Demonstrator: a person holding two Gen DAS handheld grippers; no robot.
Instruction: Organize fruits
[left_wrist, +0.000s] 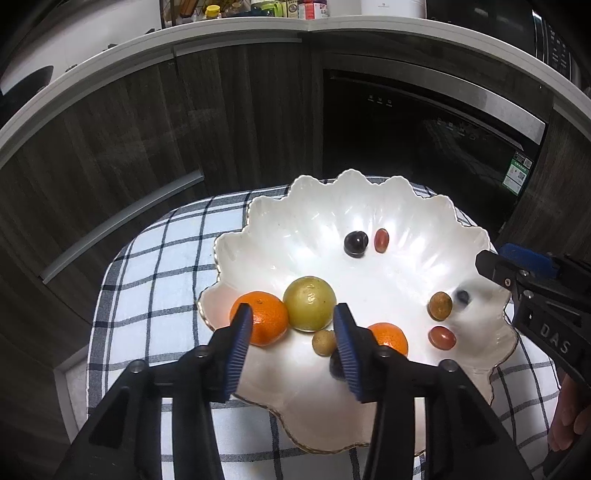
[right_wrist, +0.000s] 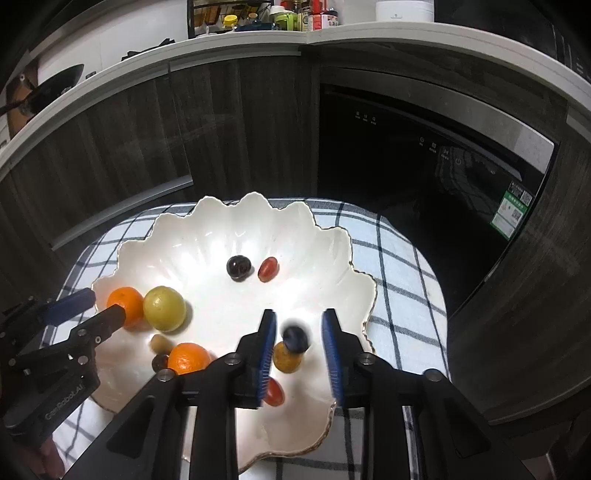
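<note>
A white scalloped plate holds two oranges, a green-yellow fruit, a dark cherry, red grape tomatoes, small brown fruits and others. My left gripper is open and empty above the plate's near edge. My right gripper is open; a blurred dark blueberry is between its fingers, apart from both pads.
The plate lies on a blue-and-white checked cloth. Dark wood cabinets and a black built-in appliance stand behind. A white countertop with bottles runs above.
</note>
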